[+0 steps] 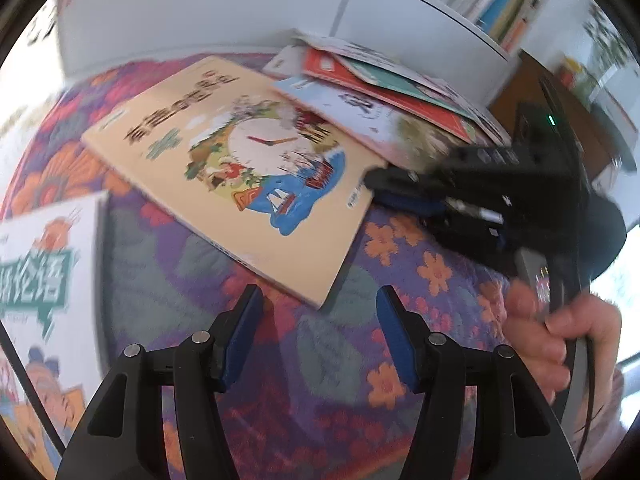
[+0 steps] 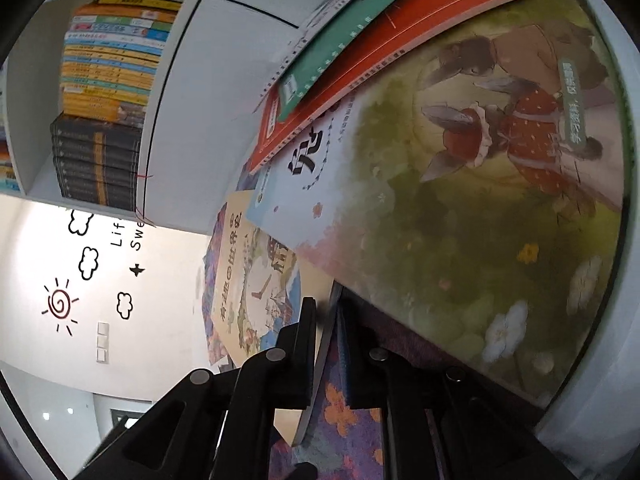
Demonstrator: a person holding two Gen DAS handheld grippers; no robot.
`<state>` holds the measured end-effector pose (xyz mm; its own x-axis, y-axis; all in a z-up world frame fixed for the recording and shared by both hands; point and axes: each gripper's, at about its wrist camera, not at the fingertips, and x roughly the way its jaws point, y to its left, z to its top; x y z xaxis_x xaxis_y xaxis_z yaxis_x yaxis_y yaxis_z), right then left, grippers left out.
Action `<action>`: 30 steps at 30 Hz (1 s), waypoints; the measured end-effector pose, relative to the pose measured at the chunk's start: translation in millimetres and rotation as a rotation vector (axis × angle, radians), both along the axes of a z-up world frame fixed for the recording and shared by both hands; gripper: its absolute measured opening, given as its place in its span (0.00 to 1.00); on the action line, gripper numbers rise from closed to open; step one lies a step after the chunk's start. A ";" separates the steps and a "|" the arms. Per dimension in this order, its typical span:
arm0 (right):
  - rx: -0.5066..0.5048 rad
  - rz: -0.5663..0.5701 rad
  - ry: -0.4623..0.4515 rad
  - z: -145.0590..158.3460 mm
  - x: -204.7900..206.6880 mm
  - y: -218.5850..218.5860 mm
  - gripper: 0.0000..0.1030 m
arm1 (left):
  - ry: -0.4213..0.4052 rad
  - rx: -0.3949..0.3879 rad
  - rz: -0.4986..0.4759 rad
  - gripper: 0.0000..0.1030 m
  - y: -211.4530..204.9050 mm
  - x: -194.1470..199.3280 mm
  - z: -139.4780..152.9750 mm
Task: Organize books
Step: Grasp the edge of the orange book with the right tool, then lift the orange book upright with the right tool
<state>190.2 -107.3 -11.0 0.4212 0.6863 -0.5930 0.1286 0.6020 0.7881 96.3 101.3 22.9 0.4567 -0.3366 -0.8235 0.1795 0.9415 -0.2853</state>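
Left wrist view: the left claw (image 1: 316,320) hangs released over a floral carpet (image 1: 340,360), blue pads apart with nothing between them, just short of the near corner of a beige picture book with a clock on its cover (image 1: 240,160). That clock book lies flat on the carpet, its far right edge tucked under a loose pile of books: a pale rabbit book (image 1: 360,116), then a red book (image 1: 384,88) and a green one (image 1: 384,76) stacked askew on top. A separate book with large green characters (image 1: 44,280) lies at the left edge of this view only. The right claw (image 1: 384,178) comes in from the right, fingers pinched at the clock book's right-hand corner; a person's hand (image 1: 560,332) grips its handle. Right wrist view: the right claw (image 2: 328,312) is clenched on a thin book's edge (image 2: 320,360), which runs between its fingers; its cover is not readable from here. This view shows close up what the other blurs: the rabbit book's (image 2: 480,200) cover with rabbits in red dress, overlapping the clock book (image 2: 256,280), with the red book (image 2: 400,40) and green book (image 2: 344,48) above it. It also takes in a white bookshelf (image 2: 176,100) packed with stacked volumes (image 2: 104,80), and a wall with sun and cloud decals (image 2: 60,304).
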 end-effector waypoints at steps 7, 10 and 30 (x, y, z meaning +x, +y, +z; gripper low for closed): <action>0.074 0.241 0.107 -8.6 -35.0 33.2 0.01 | 0.029 0.000 0.056 0.55 17.0 -8.5 0.6; 0.045 0.248 0.089 -2.3 -29.0 25.4 0.03 | 0.037 0.013 0.064 0.55 14.6 -6.5 0.4; -0.369 0.317 -0.190 40.2 62.7 40.3 0.31 | 0.021 0.007 0.060 0.61 10.7 5.9 -5.2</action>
<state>252.8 -67.0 29.2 0.3503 0.5574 -0.7528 -0.2293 0.8303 0.5080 102.2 111.9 17.8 0.4589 -0.3037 -0.8350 0.1169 0.9522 -0.2820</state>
